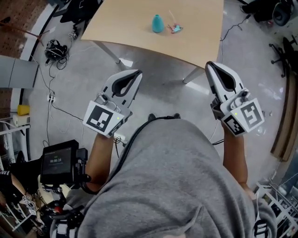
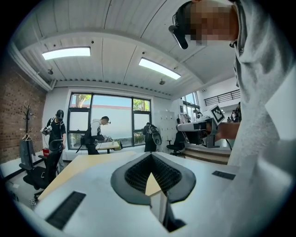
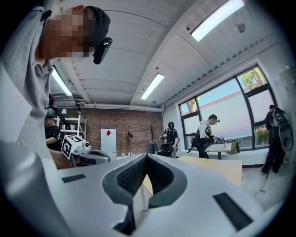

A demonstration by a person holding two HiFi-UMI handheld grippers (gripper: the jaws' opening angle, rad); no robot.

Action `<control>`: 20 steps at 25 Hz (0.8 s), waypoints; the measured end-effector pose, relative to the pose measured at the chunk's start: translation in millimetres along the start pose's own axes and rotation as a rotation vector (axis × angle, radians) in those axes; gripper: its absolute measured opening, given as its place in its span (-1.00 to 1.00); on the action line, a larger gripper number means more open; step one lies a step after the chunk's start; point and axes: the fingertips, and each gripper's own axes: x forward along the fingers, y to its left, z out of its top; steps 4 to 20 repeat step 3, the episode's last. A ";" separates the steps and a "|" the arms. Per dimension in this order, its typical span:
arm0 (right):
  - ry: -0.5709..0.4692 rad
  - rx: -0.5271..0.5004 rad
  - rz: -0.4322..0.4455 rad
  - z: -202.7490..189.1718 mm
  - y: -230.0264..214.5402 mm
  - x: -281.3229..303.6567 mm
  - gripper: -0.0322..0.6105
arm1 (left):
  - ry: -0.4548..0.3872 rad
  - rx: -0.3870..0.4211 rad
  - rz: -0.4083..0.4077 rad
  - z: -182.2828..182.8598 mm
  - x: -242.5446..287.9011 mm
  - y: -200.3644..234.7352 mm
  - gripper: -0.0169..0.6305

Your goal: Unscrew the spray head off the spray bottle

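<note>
A teal spray bottle [image 1: 158, 23] stands on the light wooden table [image 1: 116, 23] at the top of the head view. Just to its right lies a small pink and teal piece with a thin tube [image 1: 175, 29]. My left gripper [image 1: 138, 73] and right gripper [image 1: 209, 65] are held level over the grey floor, short of the table's near edge, both shut and empty. In the left gripper view the jaws [image 2: 151, 159] are closed, with the tabletop [image 2: 88, 162] beyond them. The right gripper view shows closed jaws [image 3: 145, 159] and the table [image 3: 217, 166]. Neither gripper view shows the bottle.
Metal table legs [image 1: 193, 75] stand just ahead of the grippers. Cables and a power strip [image 1: 51, 97] lie on the floor at left, and a black device [image 1: 58, 160] sits at lower left. Office chairs [image 1: 279, 14] are at upper right. Several people stand by the far windows [image 2: 97, 134].
</note>
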 end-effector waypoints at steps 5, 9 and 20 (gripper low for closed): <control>0.001 0.012 0.005 -1.6 18.3 4.2 -0.89 | 0.013 -0.011 0.003 -7.6 -15.6 1.5 -0.94; 0.001 0.012 0.005 -1.6 18.3 4.2 -0.89 | 0.013 -0.011 0.003 -7.6 -15.6 1.5 -0.94; 0.001 0.012 0.005 -1.6 18.3 4.2 -0.89 | 0.013 -0.011 0.003 -7.6 -15.6 1.5 -0.94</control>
